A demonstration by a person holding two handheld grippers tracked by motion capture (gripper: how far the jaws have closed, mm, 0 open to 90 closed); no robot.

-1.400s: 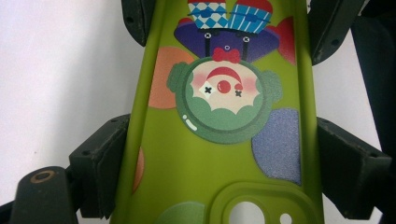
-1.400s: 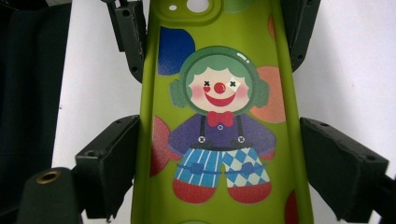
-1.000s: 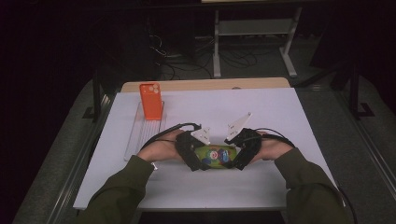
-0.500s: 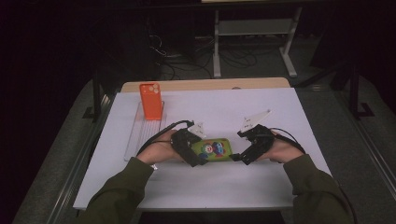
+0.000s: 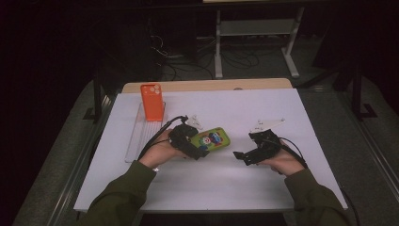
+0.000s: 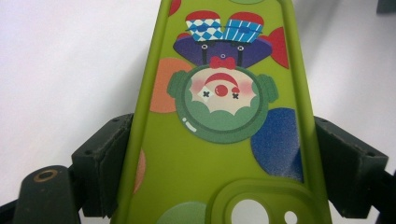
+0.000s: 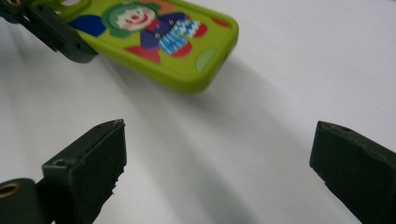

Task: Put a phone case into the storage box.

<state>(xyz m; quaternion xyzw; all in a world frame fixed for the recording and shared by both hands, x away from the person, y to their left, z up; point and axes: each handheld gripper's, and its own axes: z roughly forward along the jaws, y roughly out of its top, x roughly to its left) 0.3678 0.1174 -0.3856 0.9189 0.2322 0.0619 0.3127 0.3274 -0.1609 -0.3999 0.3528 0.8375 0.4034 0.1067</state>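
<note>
A green phone case (image 5: pixel 214 139) printed with a clown is held just above the white table, camera cut-out toward the left hand. My left gripper (image 5: pixel 199 144) is shut on its sides; in the left gripper view the pads (image 6: pixel 106 163) press both long edges of the case (image 6: pixel 210 154). My right gripper (image 5: pixel 244 146) stands to the right of the case, apart from it. Its jaws have just been opening and stand open, with nothing between them in the right gripper view (image 7: pixel 217 149). There the case (image 7: pixel 163 35) lies ahead, with a finger of the left gripper (image 7: pixel 60 35) on it.
An orange phone case (image 5: pixel 152 102) stands upright in a clear rack (image 5: pixel 137 141) at the table's back left. The white tabletop (image 5: pixel 211 183) spreads around both hands. Dark floor, cables and a metal stand lie beyond the far edge.
The right gripper has come off the case's right end and drawn away to the right. The left gripper keeps its hold on the case, which has stayed put.
</note>
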